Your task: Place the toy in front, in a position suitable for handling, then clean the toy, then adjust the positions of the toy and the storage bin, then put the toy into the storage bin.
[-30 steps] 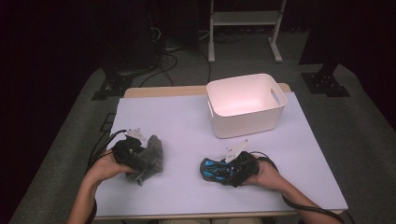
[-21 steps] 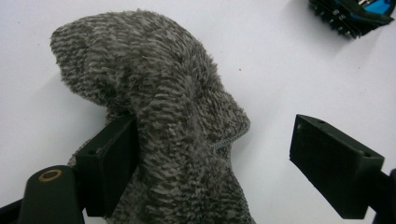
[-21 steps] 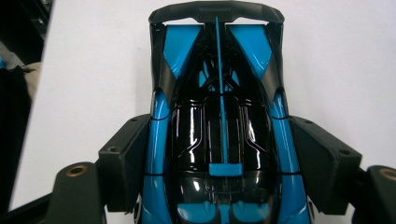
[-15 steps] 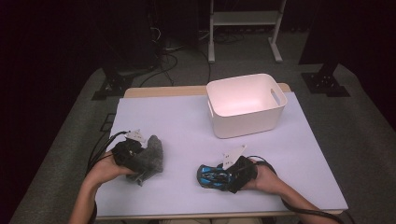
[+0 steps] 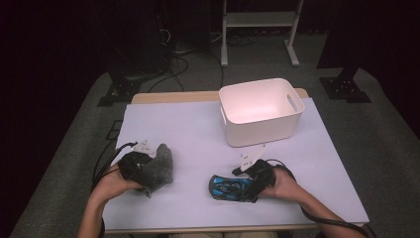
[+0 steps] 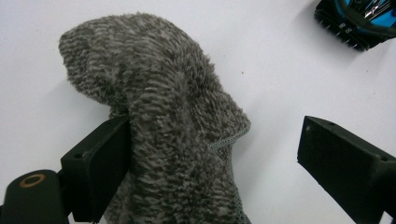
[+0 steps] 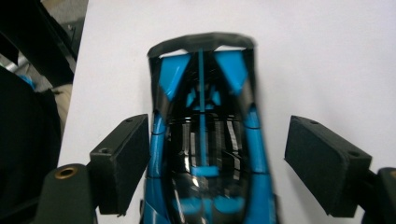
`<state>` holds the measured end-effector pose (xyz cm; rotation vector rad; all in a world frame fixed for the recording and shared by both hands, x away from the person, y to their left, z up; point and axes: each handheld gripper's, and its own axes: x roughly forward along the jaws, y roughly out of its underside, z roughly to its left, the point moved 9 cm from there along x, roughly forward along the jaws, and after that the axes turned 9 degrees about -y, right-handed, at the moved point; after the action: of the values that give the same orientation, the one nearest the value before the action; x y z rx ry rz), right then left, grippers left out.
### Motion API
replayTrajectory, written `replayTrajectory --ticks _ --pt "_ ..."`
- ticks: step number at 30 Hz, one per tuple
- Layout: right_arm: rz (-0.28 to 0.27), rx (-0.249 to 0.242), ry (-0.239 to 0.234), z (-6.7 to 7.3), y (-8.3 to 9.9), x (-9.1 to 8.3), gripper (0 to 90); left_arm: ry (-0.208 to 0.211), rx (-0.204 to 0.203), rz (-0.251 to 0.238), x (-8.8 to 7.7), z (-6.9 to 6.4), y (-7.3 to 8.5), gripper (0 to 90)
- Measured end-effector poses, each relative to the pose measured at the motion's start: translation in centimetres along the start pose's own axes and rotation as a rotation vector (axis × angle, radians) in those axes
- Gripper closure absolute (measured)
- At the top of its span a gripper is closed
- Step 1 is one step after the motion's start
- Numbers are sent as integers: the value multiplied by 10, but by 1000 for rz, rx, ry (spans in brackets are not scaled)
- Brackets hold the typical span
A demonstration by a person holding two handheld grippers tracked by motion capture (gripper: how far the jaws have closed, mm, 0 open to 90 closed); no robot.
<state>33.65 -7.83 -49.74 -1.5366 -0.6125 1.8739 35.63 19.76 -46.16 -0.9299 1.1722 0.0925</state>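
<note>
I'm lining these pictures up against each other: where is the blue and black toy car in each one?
High view: the toy car lies low and right of centre on the table, at the right gripper.
Left gripper view: its end pokes in at the top right corner, beyond the grey fleece.
Right gripper view: the car stands centred between the open jaws.
Shared landmark: the pale lilac tabletop under it.

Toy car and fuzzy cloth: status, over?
Both grippers' jaws just opening. Left gripper astride grey cloth; right gripper astride blue toy car. Nothing blocking white bin.
</note>
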Motion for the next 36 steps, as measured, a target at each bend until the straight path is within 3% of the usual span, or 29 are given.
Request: replayTrajectory --ticks 5,11,18,22,27,36 --pt "-13 35 1 -10 -2 -23 183 -10 -1 -27 -3 -3 3 93" --pt "-16 47 55 -21 -7 -54 181 -16 -12 -48 -2 -8 4 91" --pt "-13 70 103 -31 -10 -95 181 -27 17 -41 -1 -14 2 91" --pt "-28 64 137 -34 -13 -115 181 -25 0 -63 -3 -13 2 91" --pt "-22 78 152 -35 -14 -125 181 -20 6 -52 1 -15 3 91" --pt "-9 67 156 -36 -16 -128 182 -14 15 -52 0 -17 2 90"
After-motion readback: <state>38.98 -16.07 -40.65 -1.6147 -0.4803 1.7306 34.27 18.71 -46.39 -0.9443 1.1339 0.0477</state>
